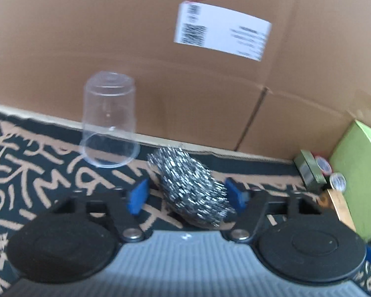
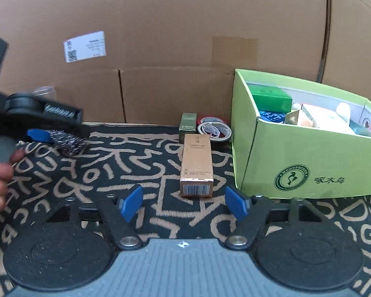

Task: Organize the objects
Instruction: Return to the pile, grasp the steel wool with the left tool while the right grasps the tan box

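A steel-wool scourer [image 1: 193,190] lies on the patterned cloth between the blue pads of my left gripper [image 1: 187,195]. The right pad touches it and a gap shows at the left pad, so the jaws stand open around it. An upturned clear plastic cup [image 1: 108,121] stands just beyond, to the left. In the right wrist view my right gripper [image 2: 184,203] is open, with a brown carton [image 2: 196,165] lying flat just ahead of its fingertips. The scourer [image 2: 66,141] and the left tool's blue finger [image 2: 38,135] show at far left, held by a hand [image 2: 0,180].
A green box [image 2: 296,163] holding several items stands at the right, also seen at the edge of the left view [image 1: 353,173]. Tape rolls [image 2: 214,130] and a small dark green carton [image 2: 188,123] sit behind the brown carton. A cardboard wall [image 2: 173,37] closes the back.
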Motion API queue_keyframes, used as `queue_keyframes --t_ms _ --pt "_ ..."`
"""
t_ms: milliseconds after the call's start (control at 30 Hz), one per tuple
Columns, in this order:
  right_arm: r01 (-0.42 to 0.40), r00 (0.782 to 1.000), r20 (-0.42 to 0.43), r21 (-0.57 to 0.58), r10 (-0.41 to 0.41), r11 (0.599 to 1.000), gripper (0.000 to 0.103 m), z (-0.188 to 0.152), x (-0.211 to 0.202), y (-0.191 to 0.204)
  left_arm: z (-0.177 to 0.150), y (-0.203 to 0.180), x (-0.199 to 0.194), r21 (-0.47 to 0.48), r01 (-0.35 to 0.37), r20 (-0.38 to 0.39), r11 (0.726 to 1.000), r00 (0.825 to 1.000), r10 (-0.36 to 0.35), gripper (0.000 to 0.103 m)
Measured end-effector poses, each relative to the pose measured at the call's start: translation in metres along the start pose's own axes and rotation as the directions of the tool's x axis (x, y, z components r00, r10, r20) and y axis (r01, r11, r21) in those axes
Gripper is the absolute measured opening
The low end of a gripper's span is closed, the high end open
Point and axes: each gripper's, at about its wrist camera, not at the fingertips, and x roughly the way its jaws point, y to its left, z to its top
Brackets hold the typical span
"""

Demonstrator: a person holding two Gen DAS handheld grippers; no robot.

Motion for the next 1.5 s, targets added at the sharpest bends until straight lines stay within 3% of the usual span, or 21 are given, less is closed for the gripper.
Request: queue_keyframes --t_ms 33,133,200,233,600,667,700,767,1100,1300,1400,1500 --pt "0.005 1.0 -0.011 0.004 -0.005 1.0 0.071 0.002 0.004 0.001 -0.001 -0.003 -0.001 0.02 0.008 -0.001 1.0 1.0 -0.008 0.05" --pt "-0.003 1.0 -0.026 0.029 0.004 1.0 0.058 0.006 0.014 0.0 -0.004 -0.009 -0.004 0.056 0.037 -0.012 0.998 0.999 -0.037 0.045" --pt "0.005 1.0 -0.021 0.041 -0.004 0.999 0.037 0.007 0.015 -0.001 -0.007 -0.014 -0.007 0.09 0.036 -0.009 0.995 0.999 -0.035 0.044" --pt "-0.002 1.0 -0.015 0.049 0.003 0.999 0.036 0.006 0.014 -0.002 -0.009 -0.017 -0.008 0.106 0.03 -0.007 0.994 1.0 -0.03 0.044" --pt "-0.173 0.985 -0.017 0.023 0.173 0.985 0.036 -0.016 -0.021 -0.002 -0.031 -0.04 -0.024 0.25 -0.007 0.025 0.968 1.0 0.001 0.044" --pt "-0.172 0.985 -0.011 0.013 0.172 0.985 0.039 -0.019 -0.028 0.001 -0.035 -0.044 -0.025 0.267 -0.017 0.038 0.963 0.999 0.007 0.045" --pt "-0.165 0.986 -0.004 0.003 0.165 0.986 0.054 -0.019 -0.03 0.002 -0.037 -0.046 -0.026 0.27 -0.022 0.044 0.963 0.999 0.011 0.046" --pt "-0.155 0.988 0.001 -0.025 0.155 0.988 0.063 -0.017 -0.029 0.006 -0.037 -0.046 -0.027 0.271 -0.023 0.043 0.962 0.999 0.012 0.048" --pt "-0.155 0.988 -0.02 -0.07 0.154 0.986 0.062 -0.006 -0.011 0.015 -0.035 -0.039 -0.027 0.229 0.01 0.03 0.973 0.999 -0.017 0.066" --pt "-0.157 0.988 -0.014 -0.008 0.157 0.988 0.062 -0.008 -0.012 0.007 -0.021 -0.006 -0.023 0.051 0.127 -0.029 0.991 0.992 -0.126 0.06" --pt "-0.159 0.987 -0.014 -0.002 0.159 0.987 0.062 -0.01 -0.01 0.006 -0.022 -0.006 -0.022 0.053 0.114 -0.024 0.992 0.993 -0.112 0.06" --pt "-0.159 0.987 -0.012 -0.008 0.159 0.987 0.062 -0.012 -0.009 0.006 -0.025 -0.015 -0.022 0.107 0.112 -0.025 0.988 0.994 -0.11 0.046"
